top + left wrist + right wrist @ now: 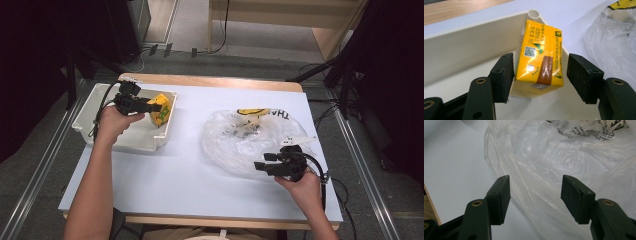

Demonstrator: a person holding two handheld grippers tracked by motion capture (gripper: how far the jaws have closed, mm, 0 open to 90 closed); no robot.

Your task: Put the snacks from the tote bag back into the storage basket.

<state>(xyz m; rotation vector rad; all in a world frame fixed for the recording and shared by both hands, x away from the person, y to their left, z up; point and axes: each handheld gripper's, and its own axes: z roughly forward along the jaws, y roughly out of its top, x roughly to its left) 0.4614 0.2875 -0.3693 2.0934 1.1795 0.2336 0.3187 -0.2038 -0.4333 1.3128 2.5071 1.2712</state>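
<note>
A yellow drink carton [537, 56] is seen leaning in the far right corner of a white plastic bin [95, 102], which stands on the left part of the table [165, 175]; the carton is tilted, its lower end resting on the bin floor and its upper end propped towards the rounded corner of the wall. The left gripper [540, 77] is held over the bin with its jaws spread wide on either side of the carton; in the left gripper view one pad lies right against the carton's edge, while a clear gap is left at the other pad, so the carton is not clamped. In the high view the left gripper [150, 106] is seen pointing across the bin at the carton [161, 109], the hand [114, 122] behind it above the bin's middle.

To the right, well apart from the bin, a crumpled clear plastic bag [240, 142] with black print and a yellow mark is spread on the table; the bare white surface lies between the two. The right gripper [260, 165] is held at the bag's near right edge; in the right gripper view its jaws are stood wide apart with nothing pinched, the bag [564, 165] lying just beyond and beneath them; whether the film is touched cannot be told. Past the far edge, cables and dark stands are seen on the grey floor.
</note>
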